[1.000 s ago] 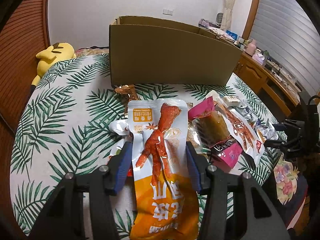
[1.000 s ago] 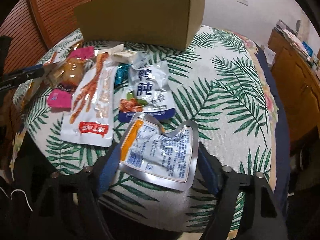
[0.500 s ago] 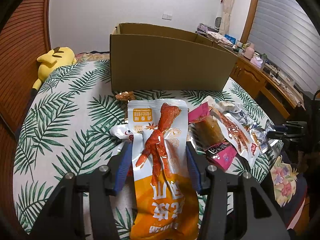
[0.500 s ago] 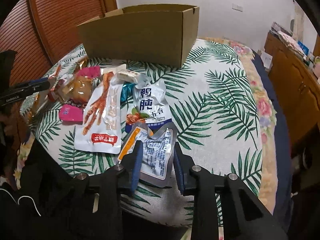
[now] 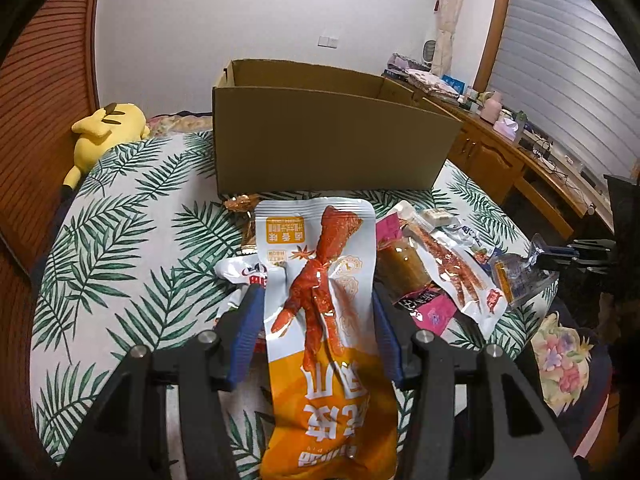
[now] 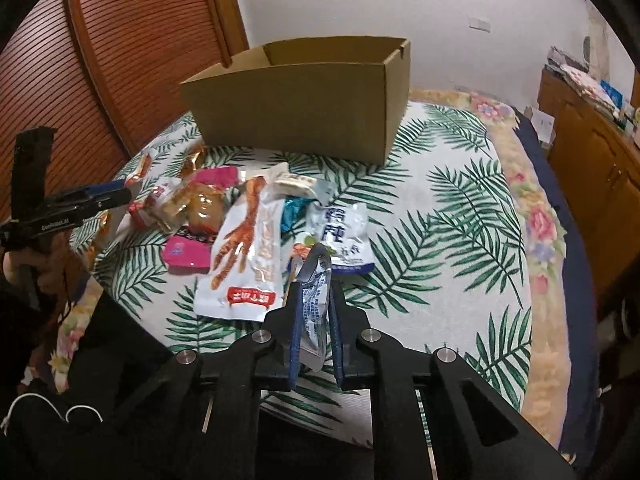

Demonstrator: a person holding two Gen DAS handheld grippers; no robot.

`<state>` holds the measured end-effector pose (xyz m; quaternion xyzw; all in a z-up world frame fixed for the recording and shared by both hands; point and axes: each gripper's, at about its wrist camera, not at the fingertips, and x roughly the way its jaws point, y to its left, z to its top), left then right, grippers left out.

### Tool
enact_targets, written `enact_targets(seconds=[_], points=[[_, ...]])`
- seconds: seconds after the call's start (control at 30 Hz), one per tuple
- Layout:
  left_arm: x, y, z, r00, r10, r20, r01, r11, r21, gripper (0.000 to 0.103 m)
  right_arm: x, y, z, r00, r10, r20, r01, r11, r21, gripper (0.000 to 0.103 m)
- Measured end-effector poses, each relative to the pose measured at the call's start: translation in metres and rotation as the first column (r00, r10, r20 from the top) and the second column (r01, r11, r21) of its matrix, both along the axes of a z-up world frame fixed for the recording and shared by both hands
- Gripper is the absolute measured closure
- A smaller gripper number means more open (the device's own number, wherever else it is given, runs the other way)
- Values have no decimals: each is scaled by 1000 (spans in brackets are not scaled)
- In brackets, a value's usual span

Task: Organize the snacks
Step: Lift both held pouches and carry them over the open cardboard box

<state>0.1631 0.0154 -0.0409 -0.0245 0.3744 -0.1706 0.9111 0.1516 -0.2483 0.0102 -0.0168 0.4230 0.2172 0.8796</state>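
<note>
An open cardboard box (image 5: 328,144) stands at the back of the palm-leaf table; it also shows in the right wrist view (image 6: 304,108). My left gripper (image 5: 318,300) is shut on an orange and white chicken-foot packet (image 5: 320,320), held above the table. My right gripper (image 6: 314,284) is shut on a silver foil packet (image 6: 314,308), crumpled between the fingers and lifted near the table's front edge. That packet also shows in the left wrist view (image 5: 516,276). Loose snacks lie in front of the box: a white chicken-foot packet (image 6: 244,256), a pink packet (image 6: 186,252), a white and blue pouch (image 6: 344,236).
A yellow plush toy (image 5: 104,128) lies at the table's far left. Wooden cabinets (image 6: 600,160) stand to the right, a slatted wooden door (image 6: 120,60) to the left. A floral cloth (image 5: 560,352) hangs by the table's edge.
My right gripper closed on the silver foil packet, squeezing it narrow, and lifted it back from the table. My left gripper rose a little and drew back from the box with its packet.
</note>
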Motion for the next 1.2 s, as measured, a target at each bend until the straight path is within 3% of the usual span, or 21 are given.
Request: enact_targets(seconds=[0.6,1.2], points=[[-3,-4,34,997,-13,79,14,1000,-15,52,-7,9,46,993,11,119,-4,998,-59,95],[90,-21,126,972,-14,234,7,1000,29,51,95,28,118,956,17,294,-20,1000,7,95]])
